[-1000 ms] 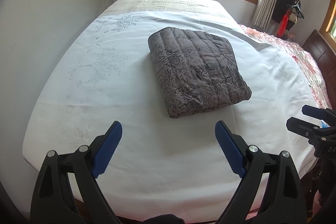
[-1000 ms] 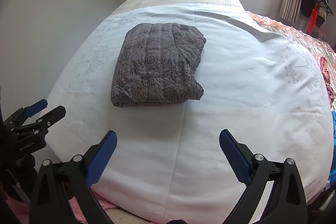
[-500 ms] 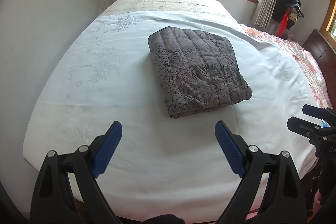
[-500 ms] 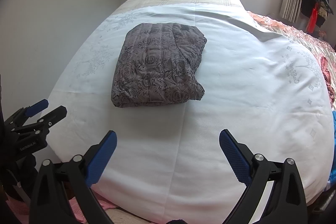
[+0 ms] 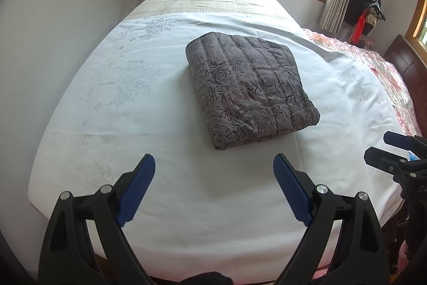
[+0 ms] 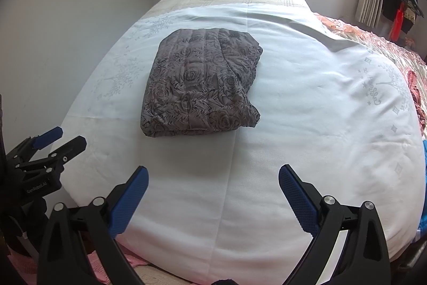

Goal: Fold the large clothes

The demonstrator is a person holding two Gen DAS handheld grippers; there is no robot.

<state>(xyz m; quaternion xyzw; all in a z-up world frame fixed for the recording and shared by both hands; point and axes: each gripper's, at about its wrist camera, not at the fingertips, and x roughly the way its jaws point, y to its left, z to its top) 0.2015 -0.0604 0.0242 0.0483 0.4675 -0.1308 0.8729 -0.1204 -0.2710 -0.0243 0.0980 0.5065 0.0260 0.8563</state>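
Nothing of note has moved since the earlier frames: both views hold almost the same framing, and the folded garment lies where it did. Left wrist view: the left hand-held gripper [image 5: 214, 191] hangs over the near edge of the bed [image 5: 186, 218], its blue pads spread wide apart and holding nothing. The quilted jacket [image 5: 249, 90], grey with a rose print, lies folded into a compact, roughly square bundle near the middle of the white sheet, well apart from the pads. The right hand-held gripper [image 5: 387, 148] shows at the right edge of this view, clear of the bundle. Right wrist view: the right hand-held gripper [image 6: 213, 194] also stands with its pads wide apart and empty, above the near part of the bed [image 6: 307, 124]. The jacket [image 6: 200, 87] sits ahead and slightly left; its right side shows loose, bunched layers that are less tidy than the other edges. The left hand-held gripper [image 6: 56, 140] appears at the left edge, beside the mattress. Judgement: the folding appears complete or nearly so, and this step is a withdrawal and check. If any move remains, it calls for tucking or flattening the ragged right edge; otherwise the bundle can be left or carried off.
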